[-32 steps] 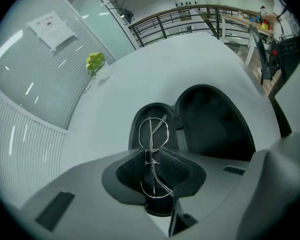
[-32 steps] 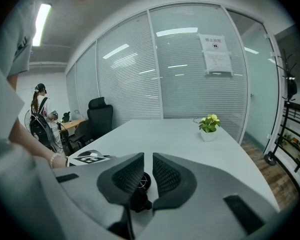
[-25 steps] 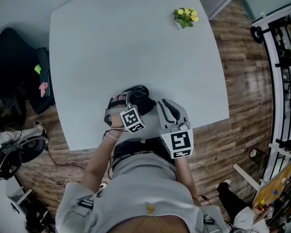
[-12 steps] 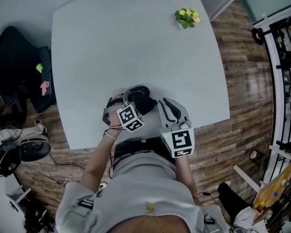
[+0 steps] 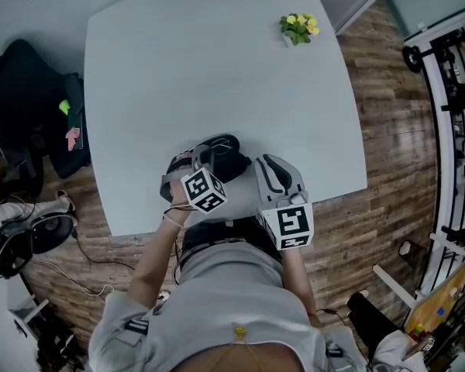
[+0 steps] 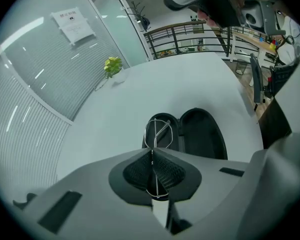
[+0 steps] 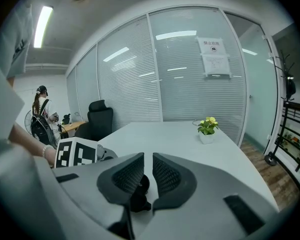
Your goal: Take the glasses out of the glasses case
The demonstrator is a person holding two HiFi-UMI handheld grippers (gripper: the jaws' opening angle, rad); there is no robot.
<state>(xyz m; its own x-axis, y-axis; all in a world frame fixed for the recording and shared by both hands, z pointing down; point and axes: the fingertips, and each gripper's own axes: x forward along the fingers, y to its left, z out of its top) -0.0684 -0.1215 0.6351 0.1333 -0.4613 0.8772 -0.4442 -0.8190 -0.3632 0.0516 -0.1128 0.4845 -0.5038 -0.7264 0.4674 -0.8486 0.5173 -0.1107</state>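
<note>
Left gripper: pads pressed together on the thin wire rim of the glasses. The frame sticks out toward 12 o'clock, over the open glasses case, whose lid half lies at 1 o'clock. I can't tell whether the far lens is clear of the tray or resting in it.

Right gripper: pads nearly together with a slim gap between them, holding nothing, and not bracing the case.

Risks:
- The wire is a narrow purchase (one rim only). A tilt on the lift could let it pivot or slip.
- A temple could catch the tray lip and drag the unheld case toward the table edge at 6 o'clock.
- Squeezing harder may bend the rim.
</note>
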